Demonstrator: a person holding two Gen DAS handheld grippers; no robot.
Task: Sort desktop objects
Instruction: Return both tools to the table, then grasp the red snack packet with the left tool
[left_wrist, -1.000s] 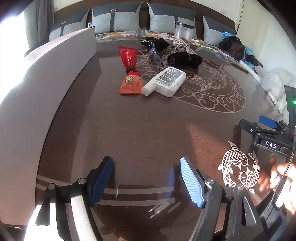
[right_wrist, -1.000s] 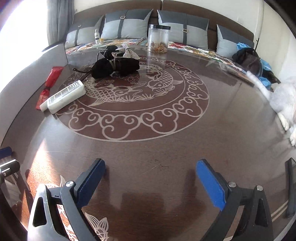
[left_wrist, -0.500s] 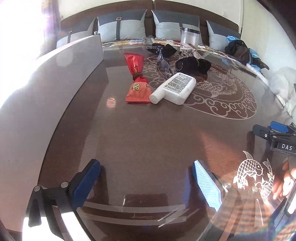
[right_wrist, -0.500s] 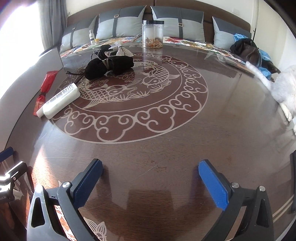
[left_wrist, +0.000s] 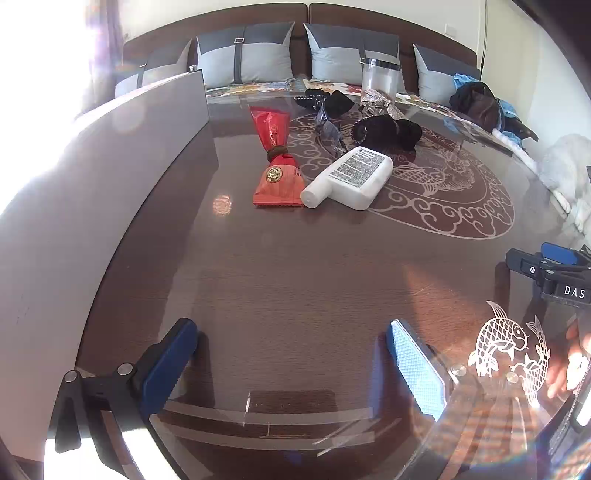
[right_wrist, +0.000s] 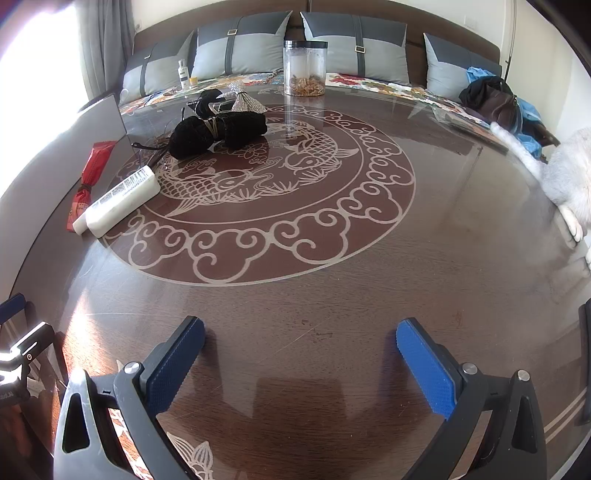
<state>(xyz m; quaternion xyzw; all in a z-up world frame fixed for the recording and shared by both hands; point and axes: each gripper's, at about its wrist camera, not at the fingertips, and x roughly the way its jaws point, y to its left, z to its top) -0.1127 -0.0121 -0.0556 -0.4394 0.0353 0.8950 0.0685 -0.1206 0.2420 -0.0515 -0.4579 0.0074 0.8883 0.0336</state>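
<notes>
On the dark round table lie a red snack packet (left_wrist: 275, 158) (right_wrist: 90, 177), a white flat bottle (left_wrist: 351, 177) (right_wrist: 120, 201), clear glasses (left_wrist: 328, 129), a black bundle of cloth (left_wrist: 388, 129) (right_wrist: 218, 131) and a silver glitter bow (right_wrist: 242, 101). A clear jar (right_wrist: 304, 68) (left_wrist: 380, 75) stands at the far edge. My left gripper (left_wrist: 290, 352) hangs open over bare table, well short of the packet and bottle. My right gripper (right_wrist: 301, 352) is open too, nothing between its fingers, with the objects far off to its upper left.
A grey curved panel (left_wrist: 92, 177) runs along the table's left side. A sofa with grey cushions (right_wrist: 240, 48) lies behind. A white furry animal (right_wrist: 569, 177) sits at the right edge. A dark bag (right_wrist: 495, 99) rests on the sofa. A hand (left_wrist: 570, 363) shows at right.
The left gripper's jaws have spread wider and its view has tilted up a little toward the sofa. The right gripper's jaws have widened slightly; the table objects have not moved.
</notes>
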